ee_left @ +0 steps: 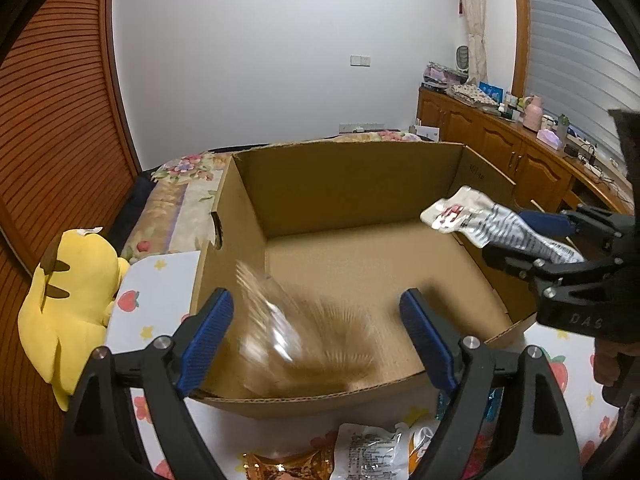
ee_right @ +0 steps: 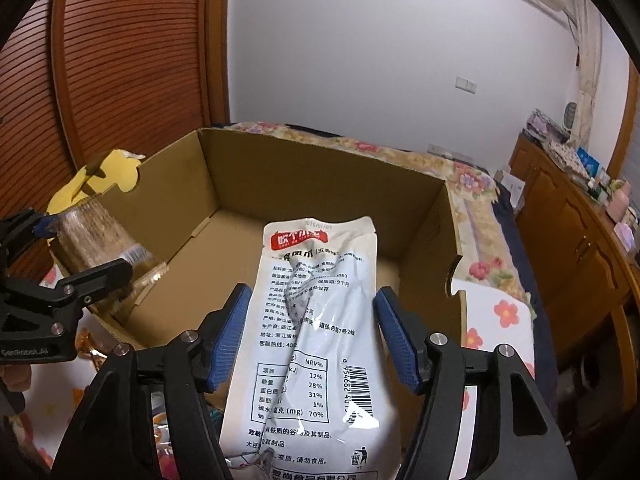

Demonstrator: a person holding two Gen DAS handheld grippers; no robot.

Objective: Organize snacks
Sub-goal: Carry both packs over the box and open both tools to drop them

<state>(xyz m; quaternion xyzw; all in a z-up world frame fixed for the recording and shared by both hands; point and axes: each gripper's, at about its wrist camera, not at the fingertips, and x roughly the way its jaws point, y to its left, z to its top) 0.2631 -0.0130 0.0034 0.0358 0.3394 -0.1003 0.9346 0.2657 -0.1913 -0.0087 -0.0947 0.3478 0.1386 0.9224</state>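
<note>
The left gripper (ee_left: pixel 316 340) stands wide, its blue pads clear of the clear brown snack pack (ee_left: pixel 296 336), which shows blurred between them, just over the near edge of the open cardboard box (ee_left: pixel 352 184). Ahead of it the box floor is bare, with upright walls on all 4 sides. The right gripper (ee_right: pixel 310 336) hangs over the box's near right corner with the white snack pouch (ee_right: pixel 316 320) between its pads; whether they press it I cannot tell. The pouch's back shows Chinese print, an NRV% table reading 12%, 28%, 31%, 1%, 70%, and a barcode. Below the left gripper lie more snack packets (ee_left: pixel 360 452) on the flowered bed sheet (ee_left: pixel 156 304). "DAS" marks the right gripper's body.
</note>
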